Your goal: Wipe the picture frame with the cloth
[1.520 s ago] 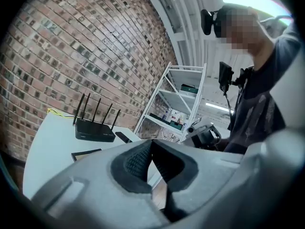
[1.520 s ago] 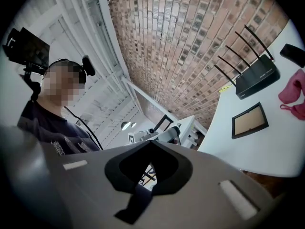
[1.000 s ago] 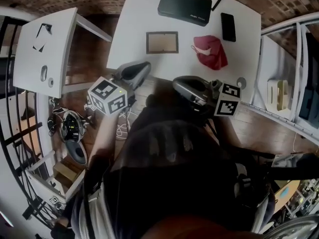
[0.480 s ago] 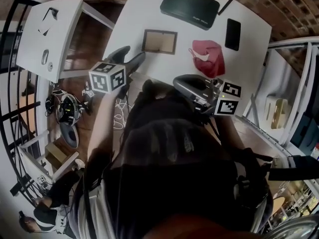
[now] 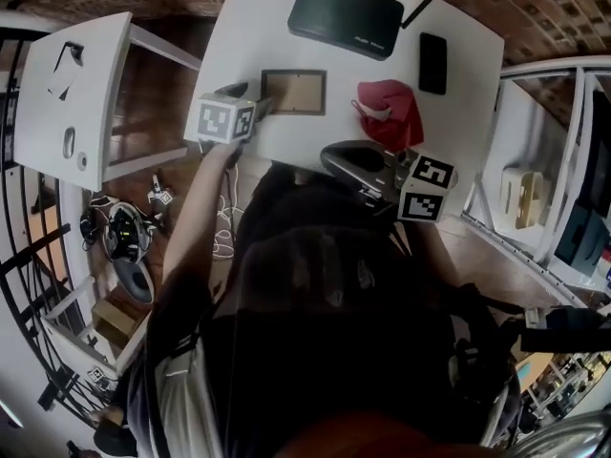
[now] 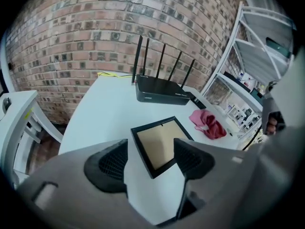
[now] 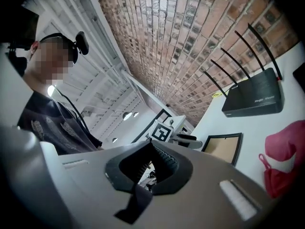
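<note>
The black picture frame (image 5: 293, 92) with a tan insert lies flat on the white table (image 5: 258, 36). Right of it is the crumpled red cloth (image 5: 389, 111). My left gripper (image 5: 250, 98) points steeply down at the frame's left end. In the left gripper view its jaws are opening, and the near corner of the frame (image 6: 159, 144) lies between the left gripper's (image 6: 150, 161) pads without being pressed. My right gripper (image 5: 329, 158) is held level over the table's near edge, shut and empty (image 7: 150, 163), short of the cloth (image 7: 286, 156).
A black router (image 5: 346, 17) with antennas stands at the table's far side, with a black phone (image 5: 432, 63) to its right. A second white table (image 5: 72, 93) stands to the left, metal shelving (image 5: 563, 160) to the right. Cables and gear (image 5: 129, 241) lie on the floor.
My left gripper has moved from beyond the table's near edge forward and down to the frame's left end, and its jaws have gone from shut to wide apart. The right gripper has shifted only slightly.
</note>
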`<state>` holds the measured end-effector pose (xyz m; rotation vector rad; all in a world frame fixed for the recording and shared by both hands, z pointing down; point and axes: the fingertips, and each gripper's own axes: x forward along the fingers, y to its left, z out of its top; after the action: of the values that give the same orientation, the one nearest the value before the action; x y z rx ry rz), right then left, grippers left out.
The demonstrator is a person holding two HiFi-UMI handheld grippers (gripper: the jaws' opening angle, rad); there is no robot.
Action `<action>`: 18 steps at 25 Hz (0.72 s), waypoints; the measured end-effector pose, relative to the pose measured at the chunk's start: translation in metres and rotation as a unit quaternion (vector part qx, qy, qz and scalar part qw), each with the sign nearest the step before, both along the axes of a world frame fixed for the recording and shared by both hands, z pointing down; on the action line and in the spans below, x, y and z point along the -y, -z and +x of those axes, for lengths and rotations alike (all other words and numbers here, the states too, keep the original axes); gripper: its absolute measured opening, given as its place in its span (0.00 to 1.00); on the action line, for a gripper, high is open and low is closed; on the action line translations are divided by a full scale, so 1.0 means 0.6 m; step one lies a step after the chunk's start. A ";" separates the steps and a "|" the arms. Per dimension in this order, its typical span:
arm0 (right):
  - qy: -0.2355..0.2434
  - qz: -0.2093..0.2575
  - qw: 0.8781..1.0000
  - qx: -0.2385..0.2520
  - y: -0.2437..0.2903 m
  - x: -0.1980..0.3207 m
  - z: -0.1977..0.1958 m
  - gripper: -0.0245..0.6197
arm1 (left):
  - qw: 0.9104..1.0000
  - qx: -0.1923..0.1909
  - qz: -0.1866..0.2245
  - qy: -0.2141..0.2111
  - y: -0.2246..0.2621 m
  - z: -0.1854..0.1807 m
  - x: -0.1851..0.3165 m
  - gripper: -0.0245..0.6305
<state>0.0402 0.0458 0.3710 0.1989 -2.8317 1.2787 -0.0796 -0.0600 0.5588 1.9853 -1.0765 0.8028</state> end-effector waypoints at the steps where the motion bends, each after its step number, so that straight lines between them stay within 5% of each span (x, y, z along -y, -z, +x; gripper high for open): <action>1: -0.008 0.000 1.000 -0.009 -0.003 0.008 -0.003 0.04 | 1.000 -0.001 -0.007 -0.005 -0.009 0.001 0.006 0.50; 11: -0.055 -0.028 0.997 -0.052 -0.032 0.044 -0.005 0.04 | 0.998 0.003 -0.049 -0.051 -0.077 0.008 0.014 0.48; 15: -0.048 -0.029 0.997 -0.060 -0.038 0.047 -0.012 0.04 | 0.998 0.016 -0.043 -0.051 -0.083 -0.007 0.016 0.28; 18: -0.048 -0.033 0.997 -0.060 -0.041 0.053 -0.012 0.04 | 0.998 0.021 -0.039 -0.052 -0.084 -0.009 0.018 0.26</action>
<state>0.0331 0.0142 0.3956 0.3986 -2.7051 1.3284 -0.0850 -0.0707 0.6092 1.9790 -0.9576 0.9311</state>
